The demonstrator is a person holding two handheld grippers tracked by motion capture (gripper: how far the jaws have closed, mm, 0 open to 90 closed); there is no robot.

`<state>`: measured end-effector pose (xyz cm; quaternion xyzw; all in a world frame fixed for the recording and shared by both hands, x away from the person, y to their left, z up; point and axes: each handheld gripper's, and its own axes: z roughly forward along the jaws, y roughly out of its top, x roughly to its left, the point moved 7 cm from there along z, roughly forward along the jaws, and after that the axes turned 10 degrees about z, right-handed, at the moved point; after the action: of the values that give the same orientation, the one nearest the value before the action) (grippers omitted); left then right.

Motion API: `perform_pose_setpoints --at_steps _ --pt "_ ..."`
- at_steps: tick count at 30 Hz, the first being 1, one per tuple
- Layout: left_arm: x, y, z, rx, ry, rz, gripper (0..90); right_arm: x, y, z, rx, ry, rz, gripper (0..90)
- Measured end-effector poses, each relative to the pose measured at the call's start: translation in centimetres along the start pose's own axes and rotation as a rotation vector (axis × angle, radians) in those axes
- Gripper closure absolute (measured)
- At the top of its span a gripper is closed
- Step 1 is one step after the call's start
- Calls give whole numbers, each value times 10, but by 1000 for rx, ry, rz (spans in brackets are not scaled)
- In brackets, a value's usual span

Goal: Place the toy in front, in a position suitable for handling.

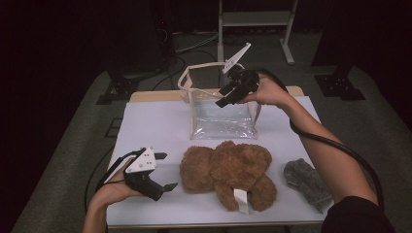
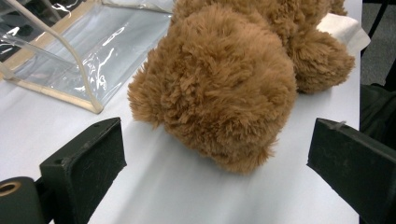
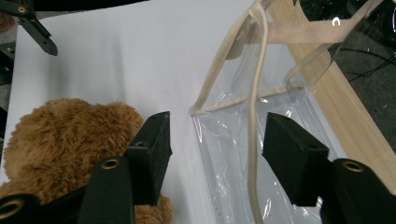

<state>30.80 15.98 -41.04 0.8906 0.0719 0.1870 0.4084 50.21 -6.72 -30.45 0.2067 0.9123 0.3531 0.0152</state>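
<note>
While the spread left gripper (image 1: 164, 171) waited beside the soft, light brown plush bear (image 1: 228, 172), the half-open right gripper (image 3: 212, 156) straddled the floppy clear plastic bag's cream rim (image 3: 254, 107), its best hold.

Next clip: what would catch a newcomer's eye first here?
The brown teddy bear lying on the white table near its front edge draws the eye first. Behind it stands a clear plastic bag with cream trim, and the right gripper hovers at its rim with jaws apart, the bag's edge running between them. The left gripper rests open just left of the bear, and a grey cloth lies at the right.
</note>
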Motion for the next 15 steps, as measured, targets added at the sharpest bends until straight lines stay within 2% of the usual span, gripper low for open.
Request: perform_pose_setpoints --at_steps 5,7,10,12,13,14,15 --pt "1 -1 -1 2 3 -4 33 -6 -2 4 22 -14 13 494" --pt "0 -1 -1 4 2 -2 33 -8 -3 7 33 -23 21 584" --pt "-1 -2 -1 4 -2 -2 33 -9 -4 8 45 -39 18 647" --pt "-1 -1 -1 3 -3 -2 33 -9 -7 11 66 -46 23 737" --pt "-1 -1 -1 3 -3 -2 33 -9 -7 11 66 -46 23 737" --pt "-1 -2 -1 3 -3 -4 33 -9 -8 11 69 -41 27 804" --pt "-1 -2 -1 4 -3 -4 33 -9 -8 11 69 -41 27 804"
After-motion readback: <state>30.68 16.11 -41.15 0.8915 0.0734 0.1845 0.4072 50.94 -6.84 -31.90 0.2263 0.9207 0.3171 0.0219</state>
